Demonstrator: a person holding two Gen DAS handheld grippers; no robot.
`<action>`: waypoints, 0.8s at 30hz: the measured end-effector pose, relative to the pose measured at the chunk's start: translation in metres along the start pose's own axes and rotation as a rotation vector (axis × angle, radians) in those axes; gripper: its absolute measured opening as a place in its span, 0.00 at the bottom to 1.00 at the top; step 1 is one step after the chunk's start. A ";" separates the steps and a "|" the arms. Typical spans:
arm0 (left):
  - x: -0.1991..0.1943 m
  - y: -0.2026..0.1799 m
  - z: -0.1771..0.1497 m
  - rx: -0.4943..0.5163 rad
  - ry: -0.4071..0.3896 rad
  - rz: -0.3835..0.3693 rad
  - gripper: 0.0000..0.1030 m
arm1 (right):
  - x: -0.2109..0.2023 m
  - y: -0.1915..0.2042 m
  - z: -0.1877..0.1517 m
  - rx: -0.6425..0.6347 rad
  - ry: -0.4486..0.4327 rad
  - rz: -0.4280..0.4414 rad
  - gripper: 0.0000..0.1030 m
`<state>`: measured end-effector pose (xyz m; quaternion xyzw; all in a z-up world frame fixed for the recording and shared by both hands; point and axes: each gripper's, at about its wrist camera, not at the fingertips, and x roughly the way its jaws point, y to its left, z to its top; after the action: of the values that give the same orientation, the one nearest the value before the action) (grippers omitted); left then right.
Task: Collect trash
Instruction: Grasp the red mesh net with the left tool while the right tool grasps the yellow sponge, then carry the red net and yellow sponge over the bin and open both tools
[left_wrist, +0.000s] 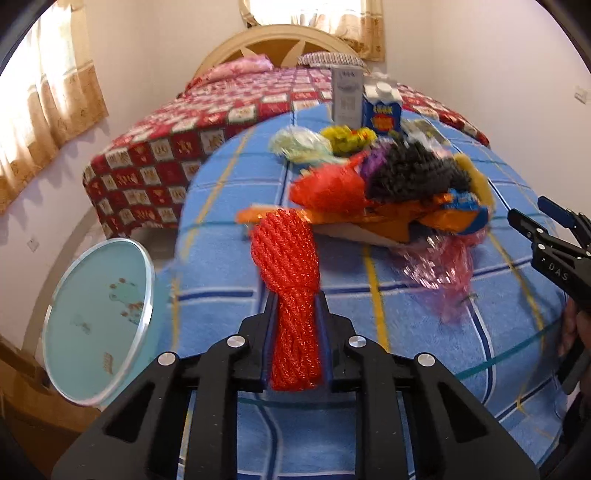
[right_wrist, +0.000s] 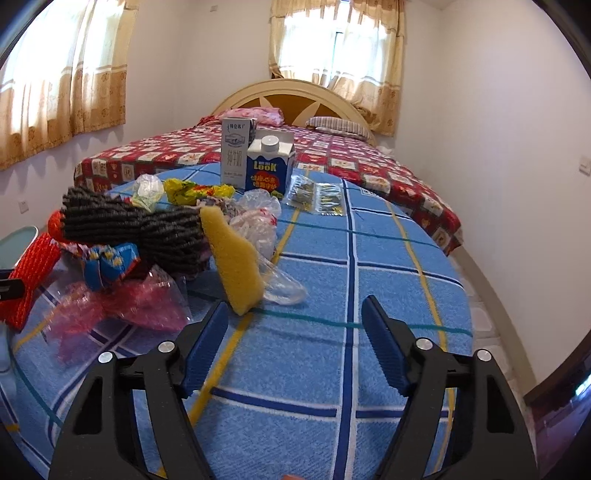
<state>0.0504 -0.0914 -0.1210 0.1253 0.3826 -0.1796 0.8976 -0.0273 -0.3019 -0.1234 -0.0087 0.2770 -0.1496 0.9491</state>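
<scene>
A red foam net sleeve (left_wrist: 288, 266) stands up between the pads of my left gripper (left_wrist: 296, 299), which is shut on its lower half; the same sleeve (right_wrist: 33, 266) shows at the left edge of the right wrist view. Behind it lies a trash pile: a black foam net (right_wrist: 147, 229), a yellow sponge (right_wrist: 232, 258), pink crinkled wrap (right_wrist: 129, 302), clear plastic bags (right_wrist: 258, 221) and an orange-blue wrapper (left_wrist: 458, 214). My right gripper (right_wrist: 295, 304) is open over bare cloth just right of the sponge, nothing between its fingers.
The round table (right_wrist: 369, 369) has a blue plaid cloth under glass. A grey carton (right_wrist: 236, 151) and a blue carton (right_wrist: 269, 166) stand at its far side. A pale-teal round top (left_wrist: 99, 325) sits left of the table. A red-quilted bed (right_wrist: 369, 162) lies beyond.
</scene>
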 end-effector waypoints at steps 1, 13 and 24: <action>-0.003 0.005 0.003 -0.006 -0.014 0.012 0.19 | 0.000 0.000 0.004 0.000 -0.008 0.003 0.71; -0.009 0.052 0.019 -0.021 -0.082 0.230 0.19 | 0.034 0.009 0.034 -0.009 0.082 0.123 0.52; -0.020 0.083 0.015 -0.059 -0.098 0.262 0.19 | 0.028 0.006 0.045 0.004 0.105 0.159 0.17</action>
<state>0.0823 -0.0170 -0.0891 0.1390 0.3236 -0.0553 0.9343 0.0203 -0.3071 -0.1002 0.0232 0.3259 -0.0746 0.9422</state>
